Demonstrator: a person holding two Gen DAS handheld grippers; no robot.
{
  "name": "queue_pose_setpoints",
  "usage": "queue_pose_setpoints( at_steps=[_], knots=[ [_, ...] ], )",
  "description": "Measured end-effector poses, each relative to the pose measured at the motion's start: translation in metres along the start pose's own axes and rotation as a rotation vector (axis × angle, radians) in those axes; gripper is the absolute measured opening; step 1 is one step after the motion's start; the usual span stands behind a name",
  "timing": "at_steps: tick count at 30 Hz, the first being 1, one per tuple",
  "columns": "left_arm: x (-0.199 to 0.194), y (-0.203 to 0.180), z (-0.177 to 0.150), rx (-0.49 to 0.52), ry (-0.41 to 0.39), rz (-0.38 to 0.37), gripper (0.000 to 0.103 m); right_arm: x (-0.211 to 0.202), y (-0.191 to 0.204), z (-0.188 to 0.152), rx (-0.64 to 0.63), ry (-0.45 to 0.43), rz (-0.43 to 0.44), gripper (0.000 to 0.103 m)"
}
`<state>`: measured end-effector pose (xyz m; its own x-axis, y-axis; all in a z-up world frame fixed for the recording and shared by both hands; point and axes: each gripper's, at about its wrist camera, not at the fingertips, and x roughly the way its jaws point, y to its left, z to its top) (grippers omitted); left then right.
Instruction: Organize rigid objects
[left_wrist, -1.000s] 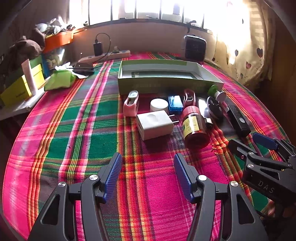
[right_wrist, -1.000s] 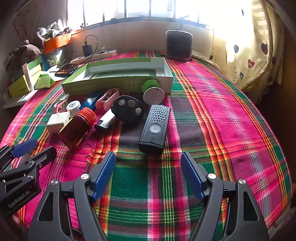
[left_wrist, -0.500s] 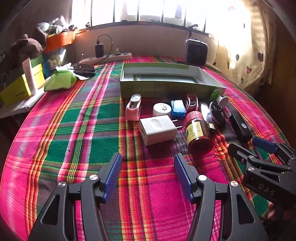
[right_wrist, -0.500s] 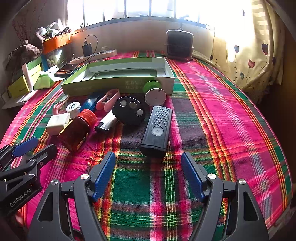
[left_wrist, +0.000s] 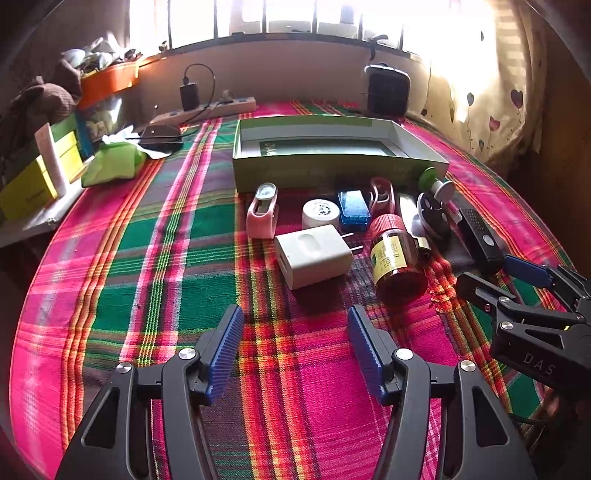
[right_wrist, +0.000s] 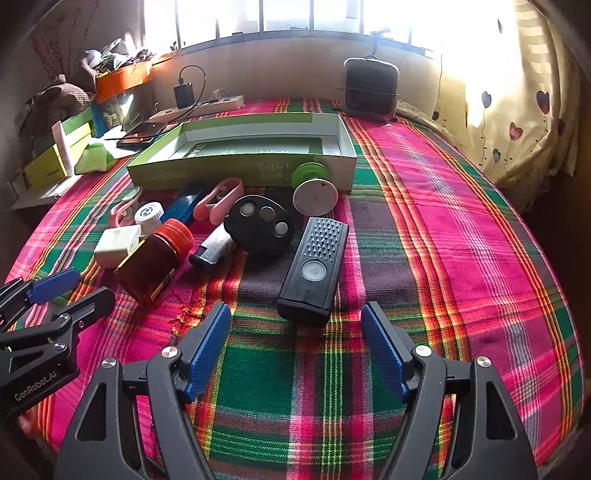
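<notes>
Plaid cloth (left_wrist: 155, 258): clutter sits before our empty green box (left_wrist: 332, 147), within reach; left gripper (left_wrist: 295, 350) and right gripper (right_wrist: 295, 343) gape wide, holding nothing.

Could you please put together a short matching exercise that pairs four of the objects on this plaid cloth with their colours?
Things:
1. charger plug
2. bottle cap
3. remote
4. open box

Colours:
A. green
B. black
C. white
D. orange-red

Pairs: 1-C, 2-D, 3-B, 4-A
</notes>
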<state>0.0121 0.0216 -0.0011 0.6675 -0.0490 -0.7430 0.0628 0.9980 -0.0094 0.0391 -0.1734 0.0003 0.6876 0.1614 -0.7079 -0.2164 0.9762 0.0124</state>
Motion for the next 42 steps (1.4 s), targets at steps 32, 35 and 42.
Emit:
queue_pose_setpoints(
  at_steps=[32, 35, 42],
  knots=[
    [0.017, 0.012, 0.023, 0.036, 0.046, -0.071, 0.057, 0.021, -0.022, 0.028, 0.001, 0.086, -0.031, 0.073],
    [0.016, 0.008, 0.024, 0.030, 0.046, -0.116, 0.057, 0.022, -0.025, 0.029, 0.007, 0.087, -0.029, 0.073],
    [0.014, -0.003, 0.025, 0.034, 0.050, -0.177, 0.057, 0.021, -0.031, 0.030, 0.012, 0.081, -0.032, 0.062]
  ],
)
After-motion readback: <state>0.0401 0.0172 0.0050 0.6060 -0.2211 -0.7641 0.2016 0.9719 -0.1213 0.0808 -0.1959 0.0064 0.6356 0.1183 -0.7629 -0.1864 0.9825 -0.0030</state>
